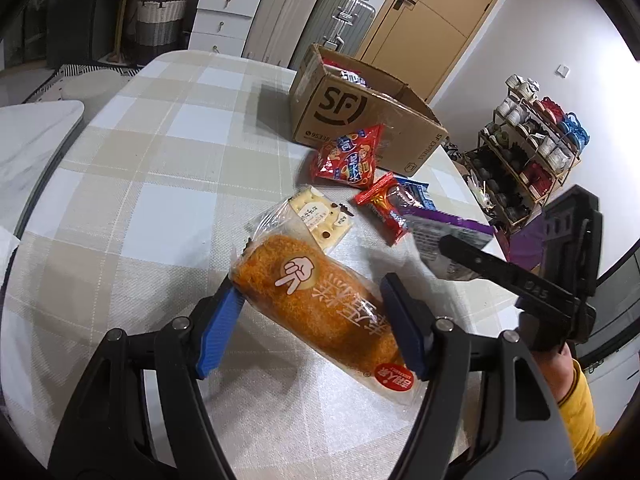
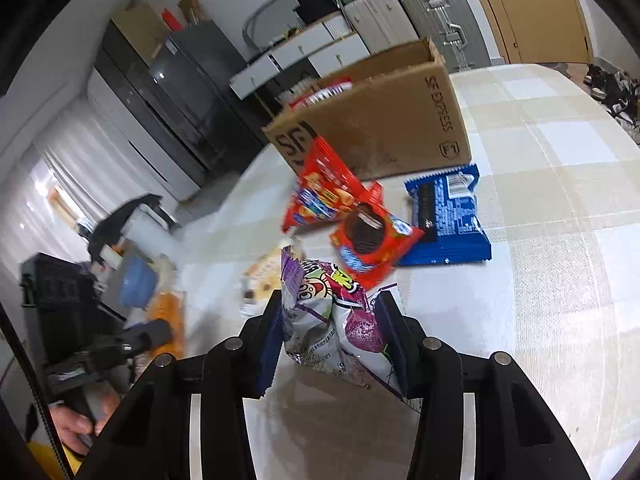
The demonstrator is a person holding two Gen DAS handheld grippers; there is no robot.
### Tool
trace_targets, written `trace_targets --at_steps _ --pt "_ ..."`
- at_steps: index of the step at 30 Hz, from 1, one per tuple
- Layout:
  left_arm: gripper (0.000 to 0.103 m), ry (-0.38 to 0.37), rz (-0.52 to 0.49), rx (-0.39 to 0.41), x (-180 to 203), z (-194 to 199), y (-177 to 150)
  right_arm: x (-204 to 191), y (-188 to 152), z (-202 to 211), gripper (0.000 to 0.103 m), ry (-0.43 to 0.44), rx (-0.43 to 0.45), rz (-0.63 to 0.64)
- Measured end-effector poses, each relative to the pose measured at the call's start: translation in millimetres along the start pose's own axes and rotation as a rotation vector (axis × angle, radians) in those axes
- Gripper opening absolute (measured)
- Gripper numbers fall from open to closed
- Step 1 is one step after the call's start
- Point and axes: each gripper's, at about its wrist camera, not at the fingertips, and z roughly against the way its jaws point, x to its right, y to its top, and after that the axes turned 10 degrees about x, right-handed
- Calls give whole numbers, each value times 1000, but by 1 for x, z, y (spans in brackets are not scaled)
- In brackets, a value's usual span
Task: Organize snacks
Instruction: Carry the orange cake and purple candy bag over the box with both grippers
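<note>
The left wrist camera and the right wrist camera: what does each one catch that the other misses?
Only the left wrist view shows the orange bread roll pack clamped in the left gripper, the cracker pack, a shelf of cups and a door.

Only the right wrist view shows the front of the purple candy bag pinched in the right gripper, and a dark cabinet.

Both show the cardboard box, the red snack bag, the blue packet, the checked tablecloth and the suitcases.
</note>
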Motion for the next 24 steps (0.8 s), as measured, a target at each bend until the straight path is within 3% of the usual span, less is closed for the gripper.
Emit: trace_targets --at_steps 11,24 --pt "67 -11 -56 36 24 23 7 -11 15 64 46 131 131 -80" --pt "67 -6 -137 127 66 66 30 -54 42 131 46 263 280 -25"
